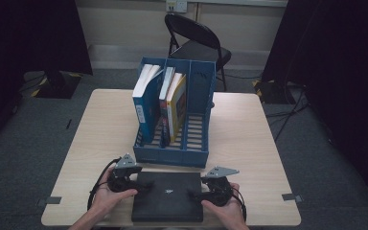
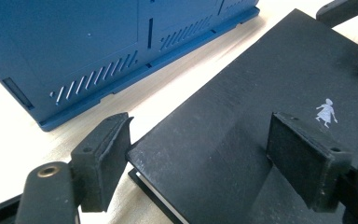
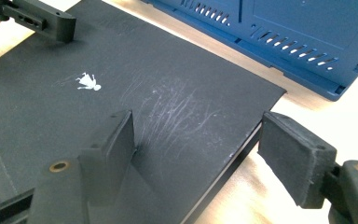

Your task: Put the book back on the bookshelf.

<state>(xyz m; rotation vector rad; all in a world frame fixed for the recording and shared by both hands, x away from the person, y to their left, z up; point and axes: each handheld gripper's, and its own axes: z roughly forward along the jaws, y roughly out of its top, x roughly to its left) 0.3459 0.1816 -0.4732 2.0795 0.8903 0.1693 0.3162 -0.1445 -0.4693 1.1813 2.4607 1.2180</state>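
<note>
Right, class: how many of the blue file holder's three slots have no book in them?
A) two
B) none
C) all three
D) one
D: in the high view the blue file holder has books standing in its left and middle slots, while the right slot shows bare slats.

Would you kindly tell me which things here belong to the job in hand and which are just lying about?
In the job:
- black book, flat on the table
- left gripper and right gripper, jaws open at its corners
- blue file rack

Lying about:
- folding chair
</note>
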